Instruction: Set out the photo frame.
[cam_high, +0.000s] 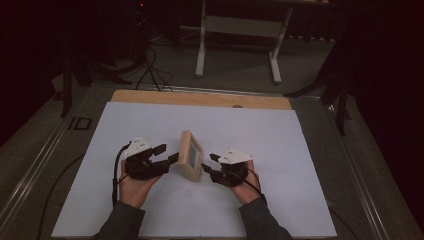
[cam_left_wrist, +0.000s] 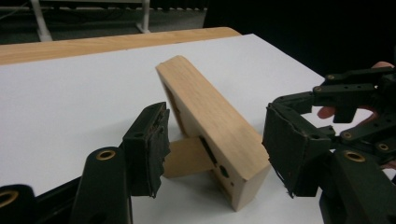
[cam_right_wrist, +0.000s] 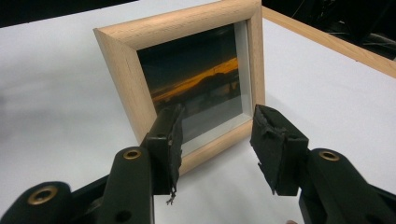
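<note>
- A small light-wood picture frame (cam_high: 191, 155) holding a dark sunset photo is standing near the middle of the white-covered worktop (cam_high: 150, 125), leaning back on a wooden prop at its rear.
- In the left gripper view that rear strut (cam_left_wrist: 187, 156) is resting on the white sheet, so the frame (cam_left_wrist: 212, 126) appears to be carrying its own weight.
- The left claw (cam_high: 166, 154) is sitting just left of the frame, at its back. Its jaws are standing wide, the frame's near end lying between them with a gap on each side; the pads are not pressing on the wood.
- The right claw (cam_high: 210, 164) is facing the glass side from the right. In the right gripper view its jaws are spread apart just in front of the frame's lower rail (cam_right_wrist: 215, 144), and nothing is clamped between them.
- Judging by this, the setting-up part is looking done: the frame is upright, propped and free of both claws.
- What is probably remaining is drawing both hands away without knocking it, and perhaps a small straightening, since the frame is sitting at an angle to the worktop's edges.
- The main risk is a jaw tip catching the frame's edge while backing out.
</note>
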